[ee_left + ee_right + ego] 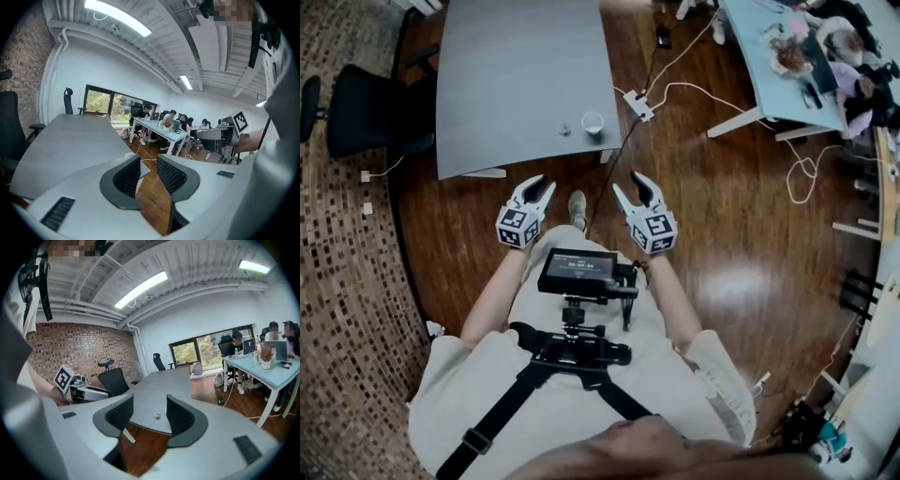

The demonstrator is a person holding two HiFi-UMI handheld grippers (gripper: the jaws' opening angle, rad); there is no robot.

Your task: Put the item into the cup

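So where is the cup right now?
Head view: the cup stands on the grey table near its near right corner, just right of the small item.

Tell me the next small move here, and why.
Probably step closer and carry the right tongs toward the small item on the grey table. It and the left tongs stand open and empty over the floor, short of the table, and the item lies beside the white cup, untouched.
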